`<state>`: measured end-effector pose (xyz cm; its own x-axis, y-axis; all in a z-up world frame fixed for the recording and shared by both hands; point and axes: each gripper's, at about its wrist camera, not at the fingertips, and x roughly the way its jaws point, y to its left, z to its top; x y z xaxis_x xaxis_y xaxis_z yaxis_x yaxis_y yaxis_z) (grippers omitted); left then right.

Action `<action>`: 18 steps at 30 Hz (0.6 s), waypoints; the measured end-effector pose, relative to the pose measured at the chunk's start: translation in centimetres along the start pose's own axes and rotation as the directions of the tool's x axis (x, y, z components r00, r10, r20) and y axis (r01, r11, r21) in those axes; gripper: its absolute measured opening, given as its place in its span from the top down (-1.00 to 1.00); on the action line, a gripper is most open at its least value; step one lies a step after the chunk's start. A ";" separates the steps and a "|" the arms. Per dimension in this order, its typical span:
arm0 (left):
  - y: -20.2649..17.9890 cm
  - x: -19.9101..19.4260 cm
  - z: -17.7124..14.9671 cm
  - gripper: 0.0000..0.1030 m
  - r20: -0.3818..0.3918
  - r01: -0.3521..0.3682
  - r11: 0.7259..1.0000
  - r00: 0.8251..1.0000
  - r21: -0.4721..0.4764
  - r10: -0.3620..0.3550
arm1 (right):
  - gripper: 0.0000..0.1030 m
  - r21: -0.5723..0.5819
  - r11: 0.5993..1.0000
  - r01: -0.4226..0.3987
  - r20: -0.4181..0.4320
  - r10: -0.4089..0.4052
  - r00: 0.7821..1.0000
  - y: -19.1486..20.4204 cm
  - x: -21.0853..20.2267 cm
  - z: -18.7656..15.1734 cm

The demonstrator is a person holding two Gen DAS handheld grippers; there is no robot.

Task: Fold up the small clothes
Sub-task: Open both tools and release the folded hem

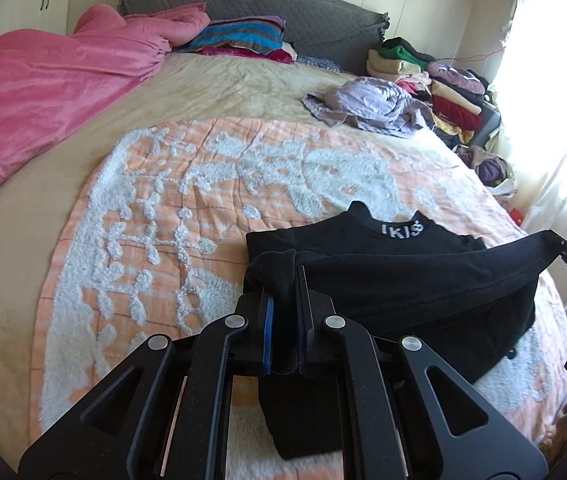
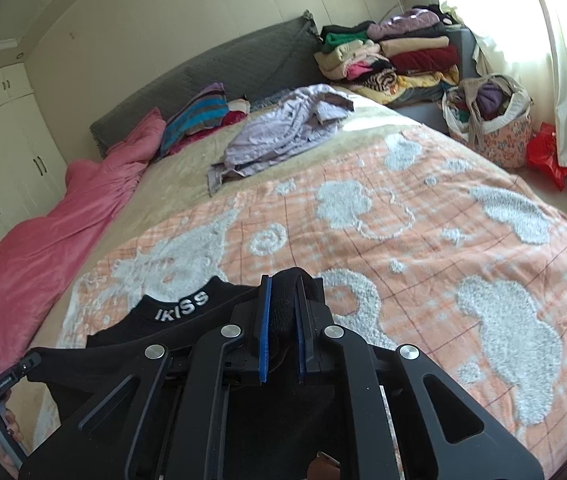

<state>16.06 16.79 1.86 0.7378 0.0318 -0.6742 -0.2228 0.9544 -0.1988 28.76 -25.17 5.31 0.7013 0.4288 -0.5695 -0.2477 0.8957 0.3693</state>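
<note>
A black top [image 1: 403, 280] with white letters on its collar [image 1: 401, 229] lies partly on the orange and white blanket [image 1: 203, 208]. My left gripper [image 1: 283, 284] is shut on a bunched edge of the black top. That edge stretches taut to the right, where my right gripper [image 1: 563, 250] pinches its other end. In the right wrist view my right gripper [image 2: 283, 300] is shut on the black top [image 2: 123, 364], with black cloth between its blue pads [image 2: 264, 328]. The collar [image 2: 181, 306] sits left of it. The left gripper [image 2: 23, 364] shows at the lower left edge, held by a hand.
A crumpled lilac garment [image 2: 283, 132] lies farther up the bed. A pink duvet [image 1: 43, 88] covers the left side, with striped pillows [image 1: 239, 36] at the grey headboard. Stacked clothes [image 2: 395, 56] and a full floral bag [image 2: 491, 120] stand by the window.
</note>
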 end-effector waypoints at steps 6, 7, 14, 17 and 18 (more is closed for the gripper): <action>-0.5 2.0 -0.8 0.90 -0.015 -0.039 0.999 0.999 0.030 0.039 | 0.37 -0.021 0.999 0.048 -0.027 -0.048 0.998 -0.6 2.3 -1.3; -0.7 2.1 -1.0 0.81 -0.012 -0.047 0.998 0.999 0.040 0.047 | 0.19 -0.025 0.998 0.060 -0.018 -0.060 0.998 -0.7 2.2 -1.4; -2.5 0.1 -1.7 0.33 0.058 -0.077 0.993 0.996 0.095 0.071 | 0.01 -0.118 0.989 0.090 0.040 -0.086 0.995 -0.1 0.3 -2.3; -3.4 -0.6 -2.0 0.32 0.068 -0.062 0.991 0.996 0.120 0.054 | 0.02 -0.180 0.981 0.073 0.051 -0.065 0.997 1.0 -0.8 -2.8; -3.8 -0.8 -2.2 0.32 0.061 -0.047 0.990 0.997 0.135 0.039 | 0.14 -0.194 0.979 0.062 0.044 -0.054 0.998 1.3 -0.9 -2.9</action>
<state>14.93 12.47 1.56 0.7658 0.0871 -0.6371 -0.1691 0.9832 -0.0689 25.87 -24.03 4.20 0.7421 0.3742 -0.5561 -0.3288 0.9262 0.1845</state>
